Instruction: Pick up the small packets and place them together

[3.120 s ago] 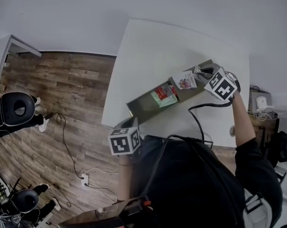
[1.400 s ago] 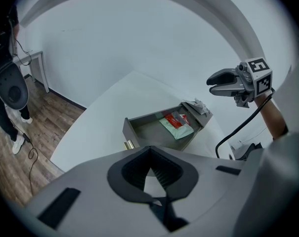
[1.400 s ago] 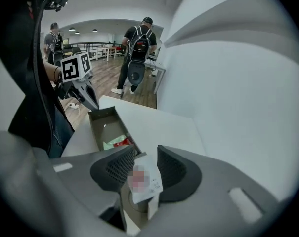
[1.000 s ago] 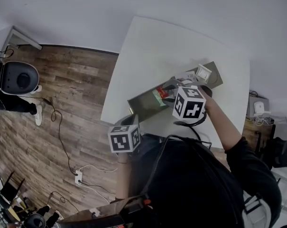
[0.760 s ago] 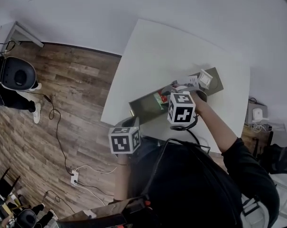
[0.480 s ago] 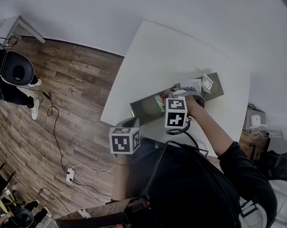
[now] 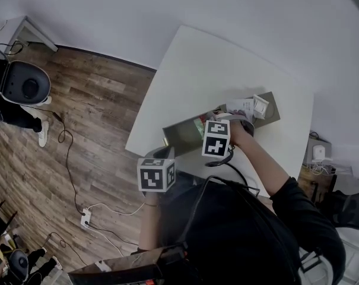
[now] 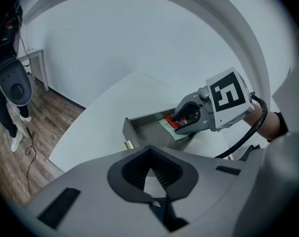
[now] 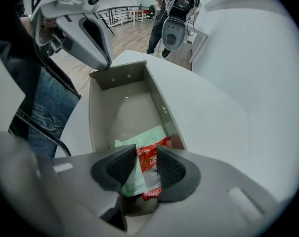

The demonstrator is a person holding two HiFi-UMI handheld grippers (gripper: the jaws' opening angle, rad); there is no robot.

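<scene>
My right tongs (image 9: 145, 166) reach into the long grey open-topped tray (image 9: 97, 127) on the white table (image 9: 213, 127), their pads closing on either side of the small red foil packet (image 9: 150, 156). It lies flat at the tray's end nearest these tongs, atop a pale green flat packet (image 9: 139, 137), its long axis running along the tray and pointing away from me. My left tongs (image 8: 149, 171) are pressed together, empty, short of the table's edge
</scene>
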